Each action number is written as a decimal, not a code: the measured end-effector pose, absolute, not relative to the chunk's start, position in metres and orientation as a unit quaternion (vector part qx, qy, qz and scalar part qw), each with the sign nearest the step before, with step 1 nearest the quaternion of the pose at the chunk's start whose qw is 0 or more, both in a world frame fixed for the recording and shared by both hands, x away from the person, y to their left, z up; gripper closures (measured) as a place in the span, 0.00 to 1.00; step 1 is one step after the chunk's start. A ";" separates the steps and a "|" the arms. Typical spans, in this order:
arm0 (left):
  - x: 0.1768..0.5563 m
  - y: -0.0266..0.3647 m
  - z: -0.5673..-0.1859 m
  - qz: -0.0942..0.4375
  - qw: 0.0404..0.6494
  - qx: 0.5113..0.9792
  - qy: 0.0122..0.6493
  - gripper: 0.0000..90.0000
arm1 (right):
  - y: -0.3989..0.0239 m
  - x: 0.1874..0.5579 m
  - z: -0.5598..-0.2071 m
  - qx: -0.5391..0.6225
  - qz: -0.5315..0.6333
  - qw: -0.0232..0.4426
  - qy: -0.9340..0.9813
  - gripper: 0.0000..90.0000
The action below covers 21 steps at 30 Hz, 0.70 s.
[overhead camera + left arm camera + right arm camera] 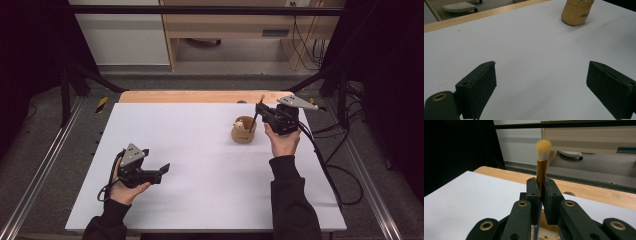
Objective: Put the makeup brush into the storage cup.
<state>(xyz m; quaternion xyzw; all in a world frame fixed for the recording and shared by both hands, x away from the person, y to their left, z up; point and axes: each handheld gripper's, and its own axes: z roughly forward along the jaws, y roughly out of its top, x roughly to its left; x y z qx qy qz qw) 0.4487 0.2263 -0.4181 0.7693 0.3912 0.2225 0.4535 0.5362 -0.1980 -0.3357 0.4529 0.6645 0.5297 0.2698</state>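
Right gripper (259,111), just above wooden cup (243,131), jaws clamped on brush (542,165), bristles up. Left gripper (159,171), well apart from cup toward table's (200,150) near-left, jaws wide, empty.

Your work surface is a white sheet (200,165) laid over a light wooden tabletop (190,96), and the wood peeks out along the far edge. A black bar (200,10) crosses overhead at the back. Behind it you've got a wooden desk (250,25) with a white wheeled base (570,154) under it. Black cables (345,175) loop over the grey floor on your right, beside a metal rail (365,180).
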 end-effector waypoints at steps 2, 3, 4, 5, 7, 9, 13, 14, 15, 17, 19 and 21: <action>0.449 0.226 -0.418 0.223 0.453 0.769 0.391 0.10 | -0.198 0.539 -0.335 0.455 0.529 0.271 0.663 0.93; 0.449 0.227 -0.418 0.223 0.454 0.769 0.391 0.10 | -0.197 0.540 -0.335 0.455 0.529 0.271 0.663 0.93; 0.449 0.227 -0.418 0.223 0.454 0.769 0.391 0.10 | -0.197 0.542 -0.335 0.455 0.528 0.272 0.663 0.93; 0.449 0.227 -0.418 0.222 0.455 0.768 0.391 0.10 | -0.196 0.543 -0.335 0.455 0.528 0.273 0.663 0.93; 0.449 0.227 -0.418 0.222 0.455 0.769 0.391 0.10 | -0.195 0.548 -0.334 0.455 0.525 0.278 0.663 0.93; 0.449 0.227 -0.418 0.222 0.454 0.769 0.390 0.10 | -0.194 0.549 -0.334 0.455 0.526 0.278 0.662 0.93; 0.449 0.228 -0.417 0.222 0.454 0.770 0.389 0.10 | -0.195 0.554 -0.336 0.462 0.524 0.282 0.657 0.93; 0.449 0.228 -0.417 0.222 0.454 0.771 0.388 0.10 | -0.195 0.555 -0.336 0.463 0.523 0.283 0.657 0.93; 0.449 0.228 -0.417 0.222 0.454 0.771 0.388 0.10 | -0.195 0.557 -0.337 0.463 0.521 0.284 0.658 0.93; 0.449 0.228 -0.417 0.222 0.454 0.771 0.388 0.10 | -0.194 0.559 -0.338 0.466 0.521 0.284 0.657 0.93; 0.449 0.228 -0.417 0.222 0.454 0.771 0.388 0.10 | -0.193 0.562 -0.340 0.466 0.519 0.285 0.657 0.93; 0.449 0.228 -0.417 0.222 0.453 0.771 0.388 0.10 | -0.192 0.565 -0.342 0.468 0.518 0.286 0.656 0.93</action>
